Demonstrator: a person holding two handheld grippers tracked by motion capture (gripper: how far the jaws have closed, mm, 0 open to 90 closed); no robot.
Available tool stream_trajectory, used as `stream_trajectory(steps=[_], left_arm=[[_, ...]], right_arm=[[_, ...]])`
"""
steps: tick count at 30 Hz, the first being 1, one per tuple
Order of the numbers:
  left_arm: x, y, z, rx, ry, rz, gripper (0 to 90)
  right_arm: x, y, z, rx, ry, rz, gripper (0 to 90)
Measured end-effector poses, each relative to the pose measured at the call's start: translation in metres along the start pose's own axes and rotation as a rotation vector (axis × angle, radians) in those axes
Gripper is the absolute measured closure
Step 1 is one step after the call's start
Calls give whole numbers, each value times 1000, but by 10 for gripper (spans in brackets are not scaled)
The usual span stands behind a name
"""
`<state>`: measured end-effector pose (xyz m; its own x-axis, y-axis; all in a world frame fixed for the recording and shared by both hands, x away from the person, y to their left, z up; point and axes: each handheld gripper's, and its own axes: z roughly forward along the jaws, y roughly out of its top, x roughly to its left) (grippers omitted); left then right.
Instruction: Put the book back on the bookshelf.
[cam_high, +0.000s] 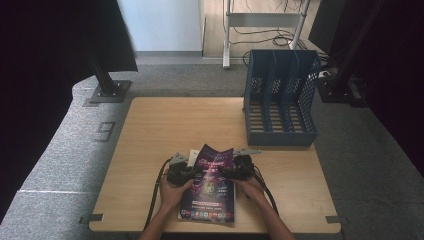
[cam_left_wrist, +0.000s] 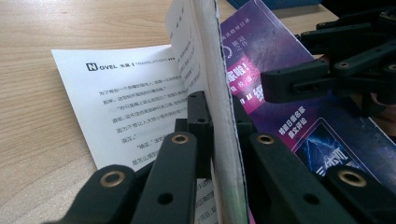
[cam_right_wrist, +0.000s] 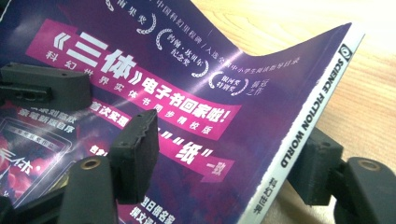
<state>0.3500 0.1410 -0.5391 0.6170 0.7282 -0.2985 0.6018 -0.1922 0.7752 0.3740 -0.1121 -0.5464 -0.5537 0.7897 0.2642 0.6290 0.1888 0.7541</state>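
Purple magazine (cam_high: 210, 187) at near-centre edge of wooden counter (cam_high: 165, 130), far end bowed up, between both hands; blue file rack (cam_high: 281, 97) well apart at far right corner. Left gripper (cam_left_wrist: 212, 128) jaws pinching raised wad of pages edge-on, one jaw each side of paper, white printed page (cam_left_wrist: 130, 102) lying flat on counter beside. Right gripper (cam_right_wrist: 224, 163) jaws straddling spine edge marked "SCIENCE FICTION WORLD": one jaw atop cover, other under spine, clamping or just touching — cannot tell.
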Motion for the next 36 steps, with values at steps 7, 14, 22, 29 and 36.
stream_trajectory(steps=[7,14,22,29,36], left_arm=[[1,0,0,0,0,-5,843],[2,0,-1,-5,-2,-6,840],[2,1,-3,-18,-10,-15,838],[1,4,-9,-50,-20,-22,837],[-4,8,-17,-97,-31,-9,837]], right_arm=[[-5,3,2,7,-3,-1,444],[-10,4,-3,3,-1,8,598],[-10,5,-10,-20,26,7,655],[-6,8,-19,-72,27,-9,678],[1,12,-33,-121,24,-51,685]])
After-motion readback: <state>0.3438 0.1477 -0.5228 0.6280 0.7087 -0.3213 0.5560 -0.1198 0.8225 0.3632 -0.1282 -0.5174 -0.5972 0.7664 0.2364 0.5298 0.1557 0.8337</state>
